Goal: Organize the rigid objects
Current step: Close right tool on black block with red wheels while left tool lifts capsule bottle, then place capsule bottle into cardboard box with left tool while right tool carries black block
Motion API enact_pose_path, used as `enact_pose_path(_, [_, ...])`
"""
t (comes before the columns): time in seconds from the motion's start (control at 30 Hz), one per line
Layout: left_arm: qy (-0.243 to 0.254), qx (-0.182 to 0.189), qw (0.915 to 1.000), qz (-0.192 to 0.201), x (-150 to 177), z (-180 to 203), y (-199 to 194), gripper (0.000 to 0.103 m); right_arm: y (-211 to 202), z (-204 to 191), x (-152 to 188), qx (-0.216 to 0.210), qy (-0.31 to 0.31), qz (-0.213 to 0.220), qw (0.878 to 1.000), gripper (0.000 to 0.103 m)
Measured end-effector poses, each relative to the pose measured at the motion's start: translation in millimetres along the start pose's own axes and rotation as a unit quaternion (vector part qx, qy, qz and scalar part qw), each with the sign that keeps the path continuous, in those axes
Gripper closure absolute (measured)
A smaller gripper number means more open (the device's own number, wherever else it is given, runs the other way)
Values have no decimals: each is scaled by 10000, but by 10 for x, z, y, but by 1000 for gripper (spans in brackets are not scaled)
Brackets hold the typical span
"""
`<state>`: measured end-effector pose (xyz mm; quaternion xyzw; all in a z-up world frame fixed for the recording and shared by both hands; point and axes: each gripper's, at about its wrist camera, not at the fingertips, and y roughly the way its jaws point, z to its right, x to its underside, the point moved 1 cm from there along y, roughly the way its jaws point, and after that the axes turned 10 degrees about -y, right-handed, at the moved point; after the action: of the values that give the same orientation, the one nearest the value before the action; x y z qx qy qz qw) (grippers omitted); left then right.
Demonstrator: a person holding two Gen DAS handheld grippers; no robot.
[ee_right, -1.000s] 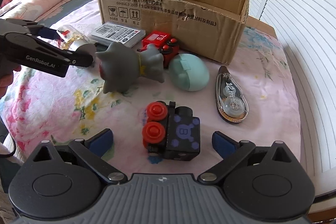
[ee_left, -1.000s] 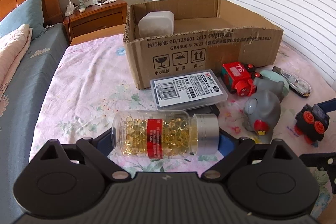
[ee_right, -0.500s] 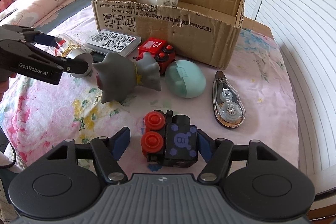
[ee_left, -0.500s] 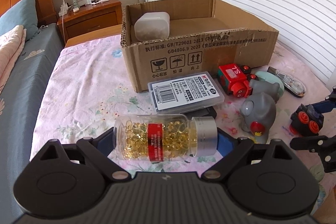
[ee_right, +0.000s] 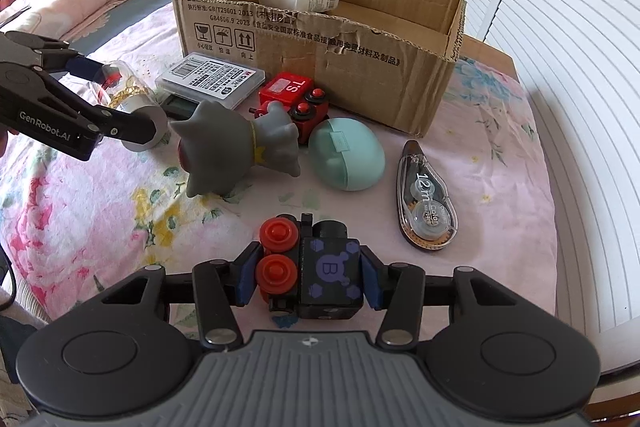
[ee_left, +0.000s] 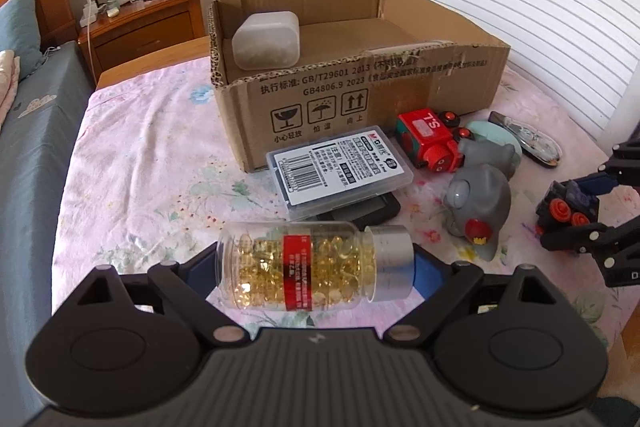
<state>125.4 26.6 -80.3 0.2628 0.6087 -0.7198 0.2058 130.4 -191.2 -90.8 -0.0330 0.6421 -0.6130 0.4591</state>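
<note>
A clear pill bottle [ee_left: 304, 267] of yellow capsules, with a red label and a silver cap, lies crosswise in my left gripper [ee_left: 314, 267]. The blue pads press on its base and its cap, so the gripper is shut on it. In the right wrist view the left gripper [ee_right: 120, 99] with the bottle [ee_right: 132, 103] is at the left, beside the grey toy. My right gripper [ee_right: 306, 279] is shut on a black toy locomotive [ee_right: 328, 271] with red wheels, on the floral sheet. The open cardboard box [ee_left: 360, 99] stands behind, with a white container [ee_left: 266, 41] inside.
In front of the box lie a clear labelled case [ee_left: 340, 169] on a black device [ee_left: 368, 211], a red toy train [ee_right: 288, 95], a grey rubber toy [ee_right: 240, 147], a teal egg-shaped case [ee_right: 348, 155] and a correction tape [ee_right: 426, 199]. A wooden nightstand [ee_left: 140, 27] stands behind.
My right gripper's jaws have come together from wide apart onto the black toy locomotive. The left gripper has turned a little with the bottle still in it.
</note>
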Motion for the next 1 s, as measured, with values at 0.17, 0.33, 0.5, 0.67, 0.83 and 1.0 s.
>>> enact_pose_path(0.17, [147, 67, 9998, -122, -33, -5, -52, 10, -41, 10, -25, -9, -64, -13, 10000, 48])
enact_pose_path(0.33, [318, 165, 9993, -117, -107, 7, -182, 10, -112, 38, -75, -63, -94, 68, 9999, 48])
enact_pose_path(0.5, [474, 306, 9984, 77, -353, 45, -364, 10, -208, 72, -187, -48, -221, 208, 9995, 48])
enact_pose_path(0.67, [518, 446, 9964, 501, -751, 90, -487, 10, -322, 152, -363, -53, -303, 419, 9987, 48])
enact_pose_path(0.83, [644, 400, 9935, 847, -1134, 135, -418, 10, -418, 235, -560, 45, -400, 613, 9973, 48])
enact_pose_path(1.0, [578, 299, 9941, 873, -1417, 95, -159, 10, -504, 296, -708, 171, -498, 769, 9956, 48])
